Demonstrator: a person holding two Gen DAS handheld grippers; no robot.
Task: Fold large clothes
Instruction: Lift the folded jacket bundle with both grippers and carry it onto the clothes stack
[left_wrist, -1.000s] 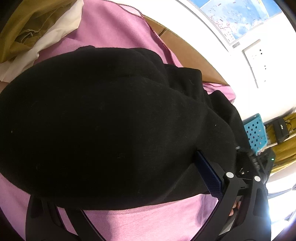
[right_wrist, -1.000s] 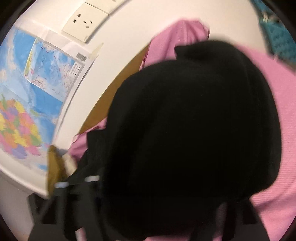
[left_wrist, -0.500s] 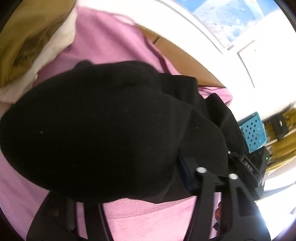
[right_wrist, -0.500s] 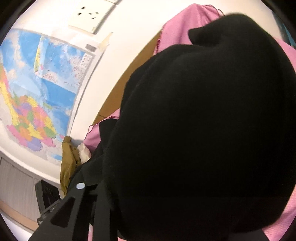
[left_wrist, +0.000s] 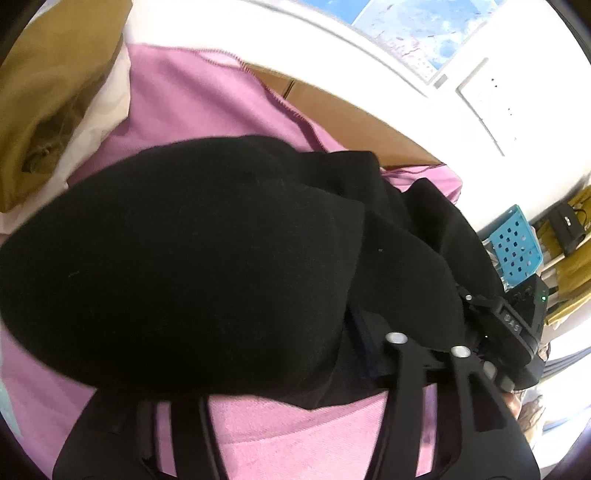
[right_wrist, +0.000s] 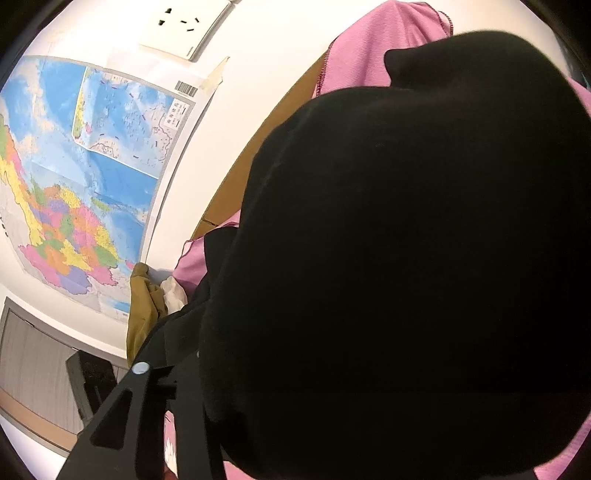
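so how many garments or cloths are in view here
4: a black garment on top of the pink cloth spread beneath it, and an olive garment over a white one at the far left. More may lie hidden underneath.

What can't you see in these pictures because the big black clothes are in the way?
- Left wrist view: the black garment covers the left gripper's fingertips, so its grip is unclear, though the jaws are opening.
- Right wrist view: the same garment hides the right gripper's tips; those jaws are opening too.
- Both views: the garment's type and its folds are unreadable.
- Most of the pink cloth lies hidden underneath.
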